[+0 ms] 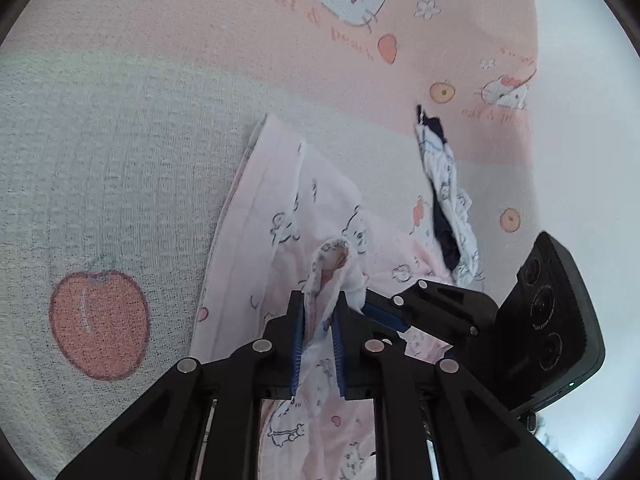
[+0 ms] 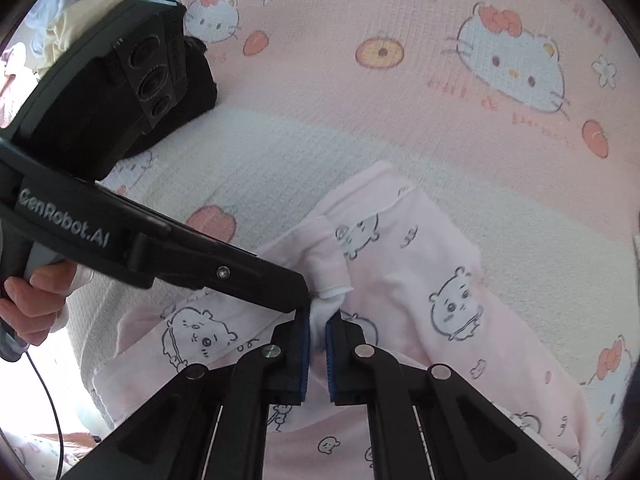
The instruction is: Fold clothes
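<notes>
1. The left gripper [image 1: 319,308] pinches a bunched fold of the pink garment [image 1: 260,216].
2. The right gripper [image 2: 318,320] clamps the same garment's white edge, just beside it.
3. The garment lies on the blanket [image 1: 100,140].

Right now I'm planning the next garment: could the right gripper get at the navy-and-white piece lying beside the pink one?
Probably not as things stand. The right gripper is shut on the pink garment, as is the left gripper. The navy-and-white piece lies uncovered on the blanket, so releasing would likely free the way.
</notes>
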`<state>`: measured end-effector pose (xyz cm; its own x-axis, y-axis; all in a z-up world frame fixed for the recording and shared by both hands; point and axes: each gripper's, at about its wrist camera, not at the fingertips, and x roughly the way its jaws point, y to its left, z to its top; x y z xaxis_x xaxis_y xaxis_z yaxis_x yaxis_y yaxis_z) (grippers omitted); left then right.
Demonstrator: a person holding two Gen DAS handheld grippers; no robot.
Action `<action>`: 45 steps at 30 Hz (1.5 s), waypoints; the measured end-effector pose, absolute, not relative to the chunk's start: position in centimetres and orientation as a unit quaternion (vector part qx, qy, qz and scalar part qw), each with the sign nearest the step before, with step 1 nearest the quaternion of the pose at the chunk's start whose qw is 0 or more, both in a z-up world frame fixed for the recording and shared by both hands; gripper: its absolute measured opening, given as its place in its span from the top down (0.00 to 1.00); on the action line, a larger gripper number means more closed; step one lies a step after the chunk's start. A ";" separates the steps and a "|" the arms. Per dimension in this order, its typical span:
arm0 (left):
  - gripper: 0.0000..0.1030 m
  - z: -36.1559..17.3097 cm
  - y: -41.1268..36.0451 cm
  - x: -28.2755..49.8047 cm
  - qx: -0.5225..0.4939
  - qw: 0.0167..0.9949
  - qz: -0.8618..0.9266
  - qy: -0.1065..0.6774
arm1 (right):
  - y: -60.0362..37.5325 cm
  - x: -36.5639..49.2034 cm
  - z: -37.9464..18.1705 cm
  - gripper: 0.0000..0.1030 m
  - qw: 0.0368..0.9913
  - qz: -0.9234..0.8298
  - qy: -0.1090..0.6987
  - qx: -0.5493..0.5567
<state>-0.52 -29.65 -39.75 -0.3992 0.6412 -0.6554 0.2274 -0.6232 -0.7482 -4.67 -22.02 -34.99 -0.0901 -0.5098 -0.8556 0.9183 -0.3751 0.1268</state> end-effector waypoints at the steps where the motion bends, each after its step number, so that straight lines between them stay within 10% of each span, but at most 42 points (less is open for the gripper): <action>1: 0.89 -39.4 -29.9 -0.6 -0.526 0.143 0.729 -0.414 | -22.1 -4.7 -34.3 0.96 0.506 -0.710 0.222 0.436; 37: 0.94 -39.8 -30.7 -9.0 -0.580 0.050 0.780 -0.229 | -22.4 -12.8 -35.3 0.97 0.426 -0.749 0.152 0.484; 45: 0.93 -39.8 -32.0 -7.9 -0.591 0.058 0.741 -0.314 | -21.6 -13.1 -35.6 0.83 0.397 -0.762 0.131 0.494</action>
